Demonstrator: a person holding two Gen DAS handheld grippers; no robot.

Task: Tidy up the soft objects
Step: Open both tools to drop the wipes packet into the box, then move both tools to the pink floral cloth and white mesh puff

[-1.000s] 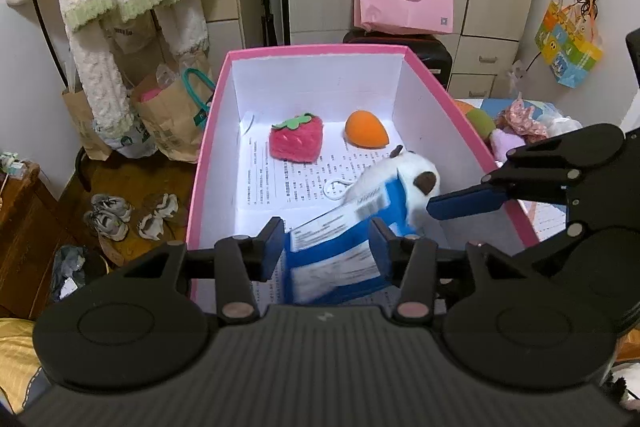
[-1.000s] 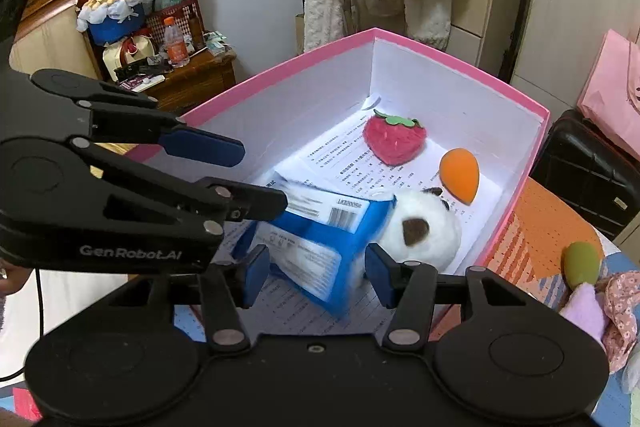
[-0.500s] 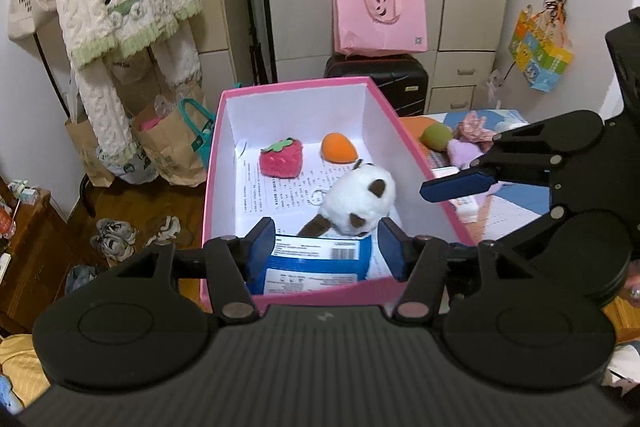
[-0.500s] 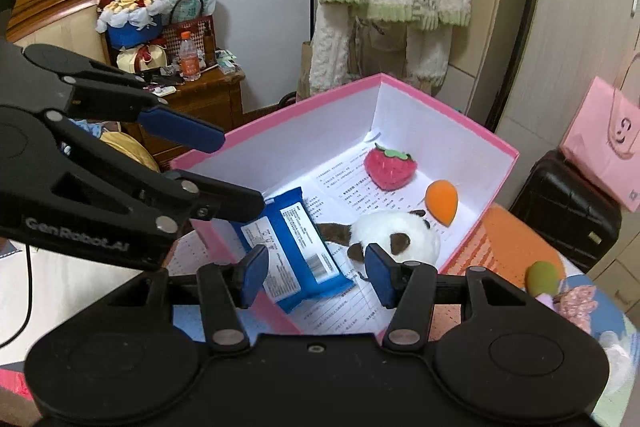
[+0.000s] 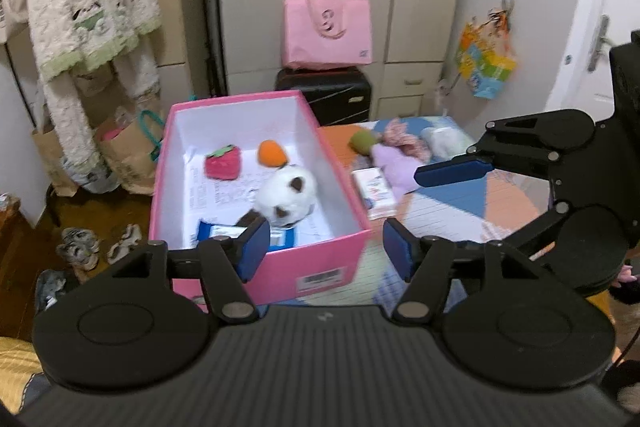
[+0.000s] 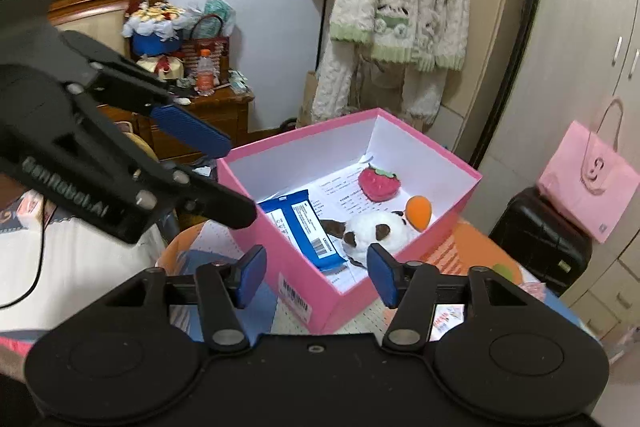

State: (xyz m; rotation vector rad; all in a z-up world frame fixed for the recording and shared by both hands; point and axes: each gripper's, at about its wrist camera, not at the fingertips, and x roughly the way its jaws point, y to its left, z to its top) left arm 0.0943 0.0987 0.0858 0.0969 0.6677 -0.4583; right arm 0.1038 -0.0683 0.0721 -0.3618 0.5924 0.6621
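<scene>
The pink box (image 5: 256, 269) stands on the table (image 5: 448, 211), a little left of the middle in the left wrist view. Four soft things already lie inside it: a red strawberry toy (image 5: 223, 163) and an orange toy (image 5: 273, 153) toward the far wall, a white plush animal (image 5: 286, 201) in the middle, and a blue packet (image 6: 306, 229) flat on the printed paper at the near end. So this part of the task looks done.

The left gripper (image 5: 324, 253) is at the bottom of its own view, in front of the near wall of the box. Its jaws have just been opening; they are spread and nothing is between them. The right gripper (image 6: 316, 269) is also low in its own view, over the near corner of the box. Its jaws have just been opening too, and they are spread and empty. Neither gripper touches the packet or the plush animal.

What is left is on the table, right of the box in the left wrist view: a green toy (image 5: 362, 141), a lilac soft thing (image 5: 394, 167) just beside it, a flowered cloth piece (image 5: 404, 139) behind it, and a small white packet (image 5: 374, 193) close to the box wall. I judge that about half of the work is finished, and the next step is probably to reach for one of these things.
</scene>
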